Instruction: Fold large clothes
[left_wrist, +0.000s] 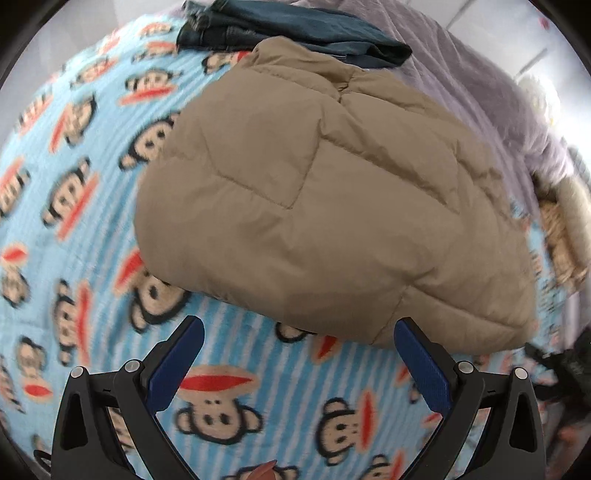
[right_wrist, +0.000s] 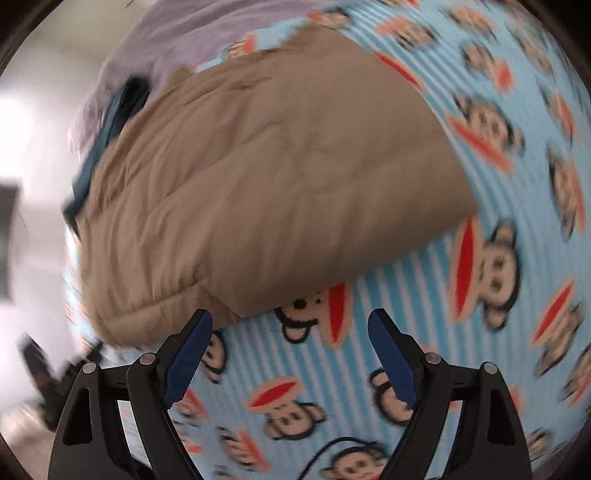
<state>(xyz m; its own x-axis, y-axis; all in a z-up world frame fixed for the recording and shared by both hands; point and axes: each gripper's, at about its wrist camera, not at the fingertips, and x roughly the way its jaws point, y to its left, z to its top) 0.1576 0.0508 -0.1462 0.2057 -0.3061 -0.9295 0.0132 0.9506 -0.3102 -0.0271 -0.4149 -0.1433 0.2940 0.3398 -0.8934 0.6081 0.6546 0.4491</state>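
Tan quilted jacket (left_wrist: 325, 206) folded on monkey-print blanket (left_wrist: 74, 221), jeans (left_wrist: 295, 33) beyond it, left gripper (left_wrist: 299, 354) and right gripper (right_wrist: 290, 343) near its edge, jaws spread, empty

The left tool (left_wrist: 299, 334) points steeply downward, its two blue-padded fingers (left_wrist: 184, 363) spread wide with nothing between them. The right tool (right_wrist: 290, 326) is tilted down the same way, its fingers (right_wrist: 391, 358) also well apart and gripping nothing. Neither tool's pads touch anything.
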